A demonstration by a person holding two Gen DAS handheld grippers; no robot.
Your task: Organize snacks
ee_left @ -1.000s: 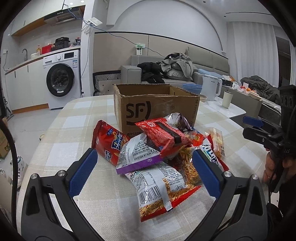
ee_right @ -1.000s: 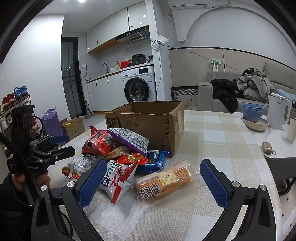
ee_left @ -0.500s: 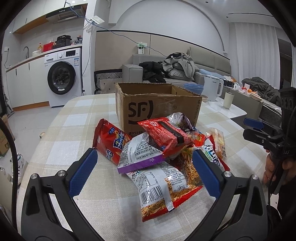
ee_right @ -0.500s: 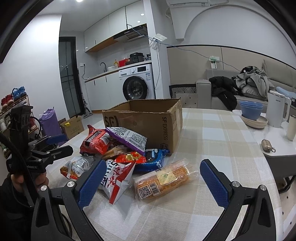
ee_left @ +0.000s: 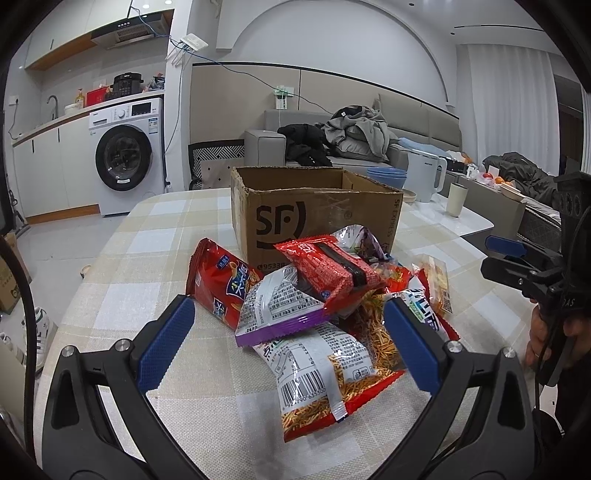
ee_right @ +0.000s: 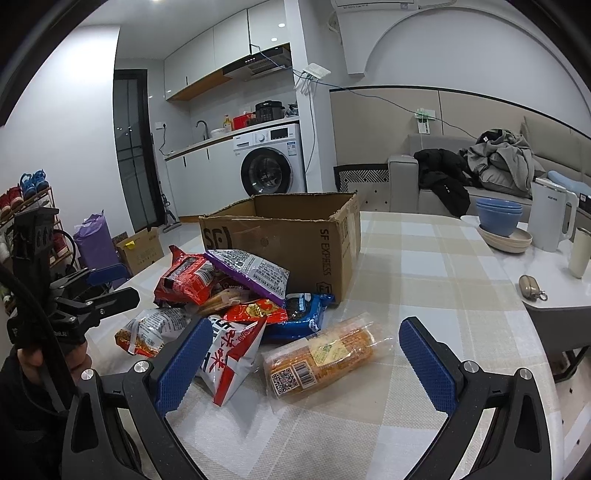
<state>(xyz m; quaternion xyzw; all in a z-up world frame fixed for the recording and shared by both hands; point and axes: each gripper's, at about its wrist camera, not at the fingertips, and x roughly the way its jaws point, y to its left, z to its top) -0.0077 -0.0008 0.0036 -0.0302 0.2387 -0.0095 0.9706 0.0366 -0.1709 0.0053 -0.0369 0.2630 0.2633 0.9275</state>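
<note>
Between the spread pads of the right hand-held gripper (ee_right: 306,363): orange snack packet (ee_right: 320,355), long axis crosswise, probably nearest. Left hand-held gripper (ee_left: 286,341) wide, empty, facing the pile before the cardboard box (ee_left: 314,218).

A white washing machine (ee_right: 272,158) stands under a counter with a sink tap (ee_right: 201,127), beneath white wall cabinets (ee_right: 218,48) and a range hood (ee_right: 258,66). A dark glass door (ee_right: 131,147) is at the left, a shoe rack (ee_right: 26,199) beside it. A grey sofa (ee_left: 417,147) heaped with clothes (ee_left: 354,129) lines the beige-panelled wall (ee_left: 236,107). White curtains (ee_left: 506,103) hang at the right. Recessed ceiling lights (ee_left: 144,5) glow above the grey floor (ee_left: 62,243).
</note>
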